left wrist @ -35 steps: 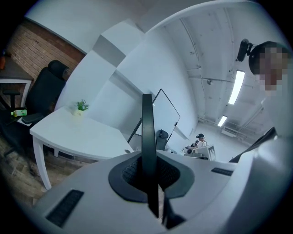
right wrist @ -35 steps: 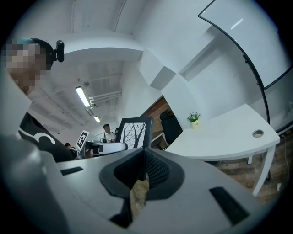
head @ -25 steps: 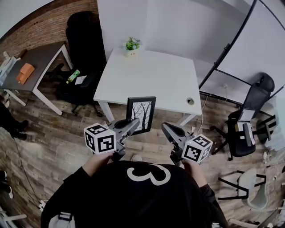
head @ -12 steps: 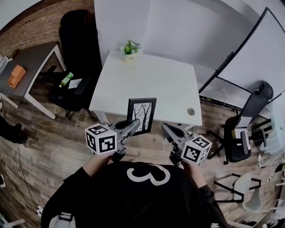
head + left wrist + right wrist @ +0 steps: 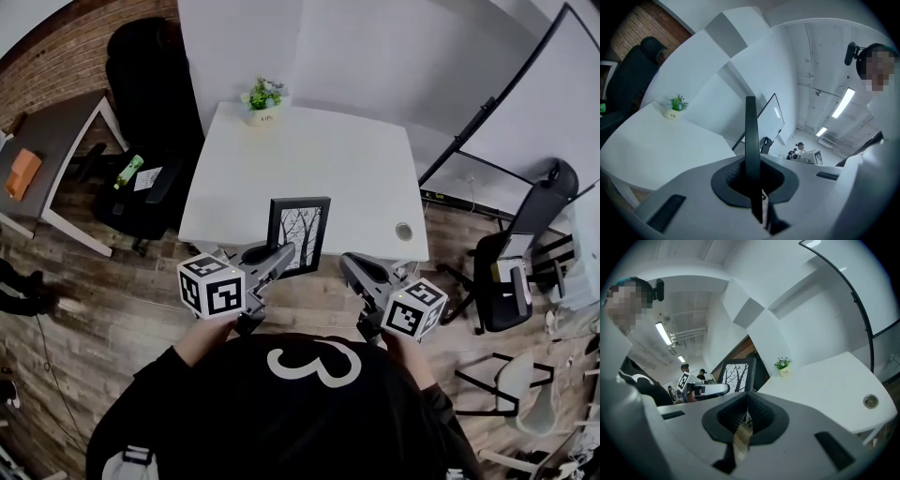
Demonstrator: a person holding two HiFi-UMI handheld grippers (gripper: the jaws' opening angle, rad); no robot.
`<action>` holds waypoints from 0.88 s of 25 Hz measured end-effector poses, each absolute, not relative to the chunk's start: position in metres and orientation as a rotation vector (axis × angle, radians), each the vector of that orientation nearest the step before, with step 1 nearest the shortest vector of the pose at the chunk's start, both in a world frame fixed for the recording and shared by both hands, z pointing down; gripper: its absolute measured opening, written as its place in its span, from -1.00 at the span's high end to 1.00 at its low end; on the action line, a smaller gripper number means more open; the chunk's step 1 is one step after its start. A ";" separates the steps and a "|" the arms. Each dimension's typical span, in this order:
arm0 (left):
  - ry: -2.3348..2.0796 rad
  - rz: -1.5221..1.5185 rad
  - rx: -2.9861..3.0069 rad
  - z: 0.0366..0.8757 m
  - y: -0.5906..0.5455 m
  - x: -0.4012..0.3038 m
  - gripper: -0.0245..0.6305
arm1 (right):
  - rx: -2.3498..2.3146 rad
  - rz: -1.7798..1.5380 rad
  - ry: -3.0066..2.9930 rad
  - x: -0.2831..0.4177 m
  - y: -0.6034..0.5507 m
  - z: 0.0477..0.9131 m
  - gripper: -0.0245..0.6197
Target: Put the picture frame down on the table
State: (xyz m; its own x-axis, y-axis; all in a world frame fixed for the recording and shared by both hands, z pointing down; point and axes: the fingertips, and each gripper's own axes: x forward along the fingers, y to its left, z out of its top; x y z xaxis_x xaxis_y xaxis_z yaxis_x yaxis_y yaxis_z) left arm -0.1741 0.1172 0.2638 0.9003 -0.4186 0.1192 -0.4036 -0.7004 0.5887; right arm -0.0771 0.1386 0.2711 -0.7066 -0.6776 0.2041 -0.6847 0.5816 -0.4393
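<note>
The left gripper (image 5: 278, 258) is clamping the left edge of the picture frame (image 5: 299, 230). In the left gripper view the frame is showing edge-on as a dark strip between the pressing jaws. The frame is standing upright in the air, long axis vertical, picture facing the person, just over the near edge of the white table (image 5: 328, 169). The table top is lying ahead of and below the frame, so I judge the coming move is going forward and down. The right gripper (image 5: 354, 269) is hovering near the frame's right side, jaws together on nothing. At the table's far edge a small pot (image 5: 262, 114) is holding a green plant, well apart from the frame.
</note>
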 end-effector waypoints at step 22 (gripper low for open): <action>-0.707 0.013 2.365 0.275 0.022 -0.126 0.85 | 1.097 0.860 -2.829 -0.024 0.034 0.274 0.85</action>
